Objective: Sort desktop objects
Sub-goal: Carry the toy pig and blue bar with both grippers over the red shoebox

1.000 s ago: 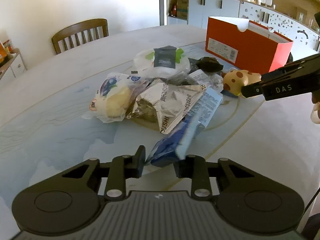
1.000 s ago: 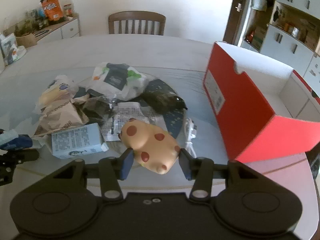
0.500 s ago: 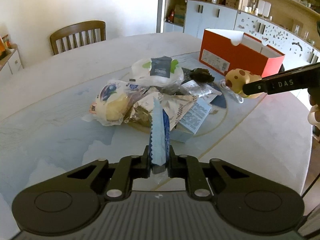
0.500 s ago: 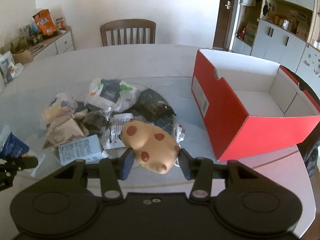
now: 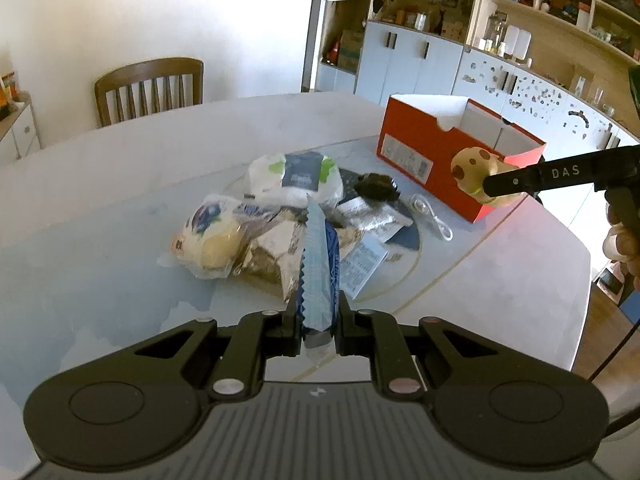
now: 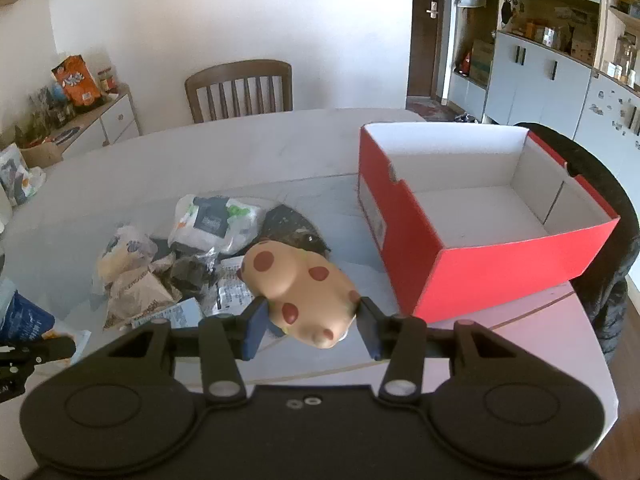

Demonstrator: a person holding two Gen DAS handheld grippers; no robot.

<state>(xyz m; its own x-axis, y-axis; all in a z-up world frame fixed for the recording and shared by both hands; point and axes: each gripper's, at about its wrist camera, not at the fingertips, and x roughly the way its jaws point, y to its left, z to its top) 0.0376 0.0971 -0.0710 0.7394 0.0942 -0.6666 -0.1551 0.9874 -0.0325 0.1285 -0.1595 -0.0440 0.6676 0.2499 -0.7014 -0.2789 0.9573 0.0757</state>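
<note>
My left gripper (image 5: 318,320) is shut on a blue snack packet (image 5: 318,268), which stands edge-up above the table. The right gripper (image 6: 312,322) is shut on a tan toy with red-brown spots (image 6: 300,288), lifted off the table. In the left wrist view that toy (image 5: 476,168) hangs in front of the open red box (image 5: 436,160). In the right wrist view the red box (image 6: 460,264) stands just right of the toy, its white inside bare. A pile of wrappers and bags (image 5: 272,232) lies in the middle of the table.
A white cable (image 5: 434,220) lies on the table near the box. A wooden chair (image 6: 240,88) stands at the far side of the round pale table (image 5: 100,184). Cupboards and shelves (image 5: 500,40) line the right wall. A dark chair back (image 6: 612,240) sits behind the box.
My left gripper closed on the blue packet and lifted it from the pile's edge. The right gripper rose with the spotted toy, so the box's inside came into view.
</note>
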